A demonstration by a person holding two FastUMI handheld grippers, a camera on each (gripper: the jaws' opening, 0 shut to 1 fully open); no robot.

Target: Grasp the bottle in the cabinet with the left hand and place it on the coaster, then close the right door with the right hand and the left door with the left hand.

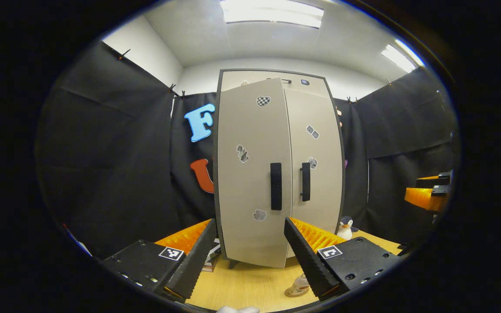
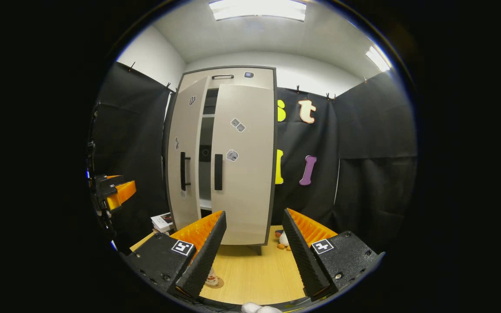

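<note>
Left gripper view: the left gripper (image 1: 250, 256) is held with its jaws spread wide and nothing between them, facing the cabinet (image 1: 276, 169) that stands on the wooden desk (image 1: 250, 287). The left door (image 1: 248, 174) stands slightly ajar, its edge forward of the right door (image 1: 315, 161), which looks shut; each carries a dark vertical handle. The bottle (image 1: 298, 287) stands on the desk in front of the cabinet, partly hidden behind the gripper's right-side finger. A small penguin toy (image 1: 345, 228) sits beside the cabinet. The right gripper (image 1: 429, 191) appears at the far right edge.

Right gripper view: the right gripper (image 2: 252, 254) is likewise wide open and empty. Here a dark gap shows between the two doors (shelves are visible inside). The bottle stands on a round coaster (image 2: 214, 283), low at the left, partly behind the gripper's left-side finger. A stack of books (image 2: 162, 222) lies left of the cabinet.
</note>
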